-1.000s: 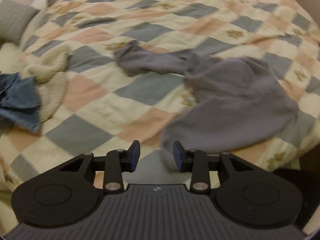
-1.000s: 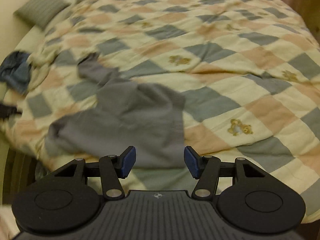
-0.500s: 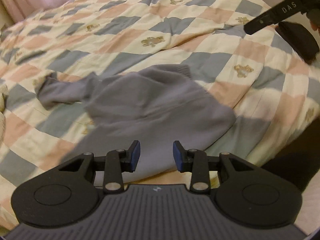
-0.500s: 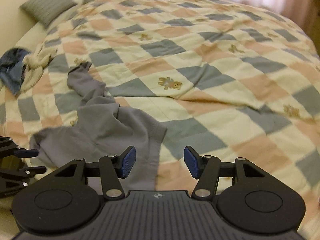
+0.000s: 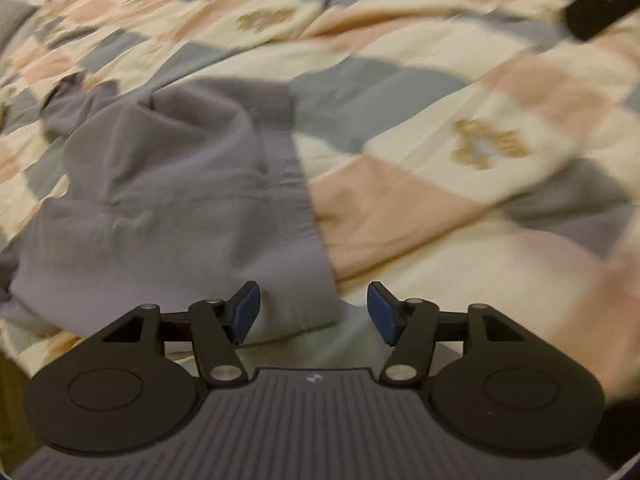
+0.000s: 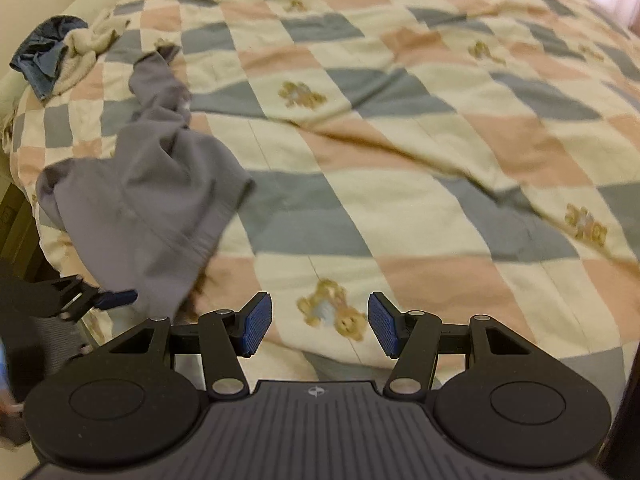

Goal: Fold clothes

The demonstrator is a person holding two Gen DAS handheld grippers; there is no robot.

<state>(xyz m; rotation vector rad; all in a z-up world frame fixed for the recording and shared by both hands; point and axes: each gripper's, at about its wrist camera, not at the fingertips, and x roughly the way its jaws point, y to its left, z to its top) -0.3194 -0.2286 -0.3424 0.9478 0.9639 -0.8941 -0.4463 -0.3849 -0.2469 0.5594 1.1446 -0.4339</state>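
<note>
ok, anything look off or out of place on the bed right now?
Nothing damaged or spilled. The grey long-sleeved garment lies crumpled near the edge of the checked teddy-bear quilt, one sleeve trailing, not yet flattened. A blue denim piece and a cream knit sit heaped in the far corner. Both grippers are open and empty.

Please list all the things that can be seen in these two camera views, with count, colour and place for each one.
grey garment: one, grey, crumpled on the quilt near the bed's near edge, in front of the left gripper.
quilt: one, cream, pink and grey-blue checks with small bears, covering the bed.
denim piece: one, blue, bunched at the far left edge of the bed.
cream knit item: one, cream, beside the denim piece.
left gripper: one, black with blue pads, open, over the garment's near edge.
right gripper: one, black with blue pads, open, over bare quilt.
</note>
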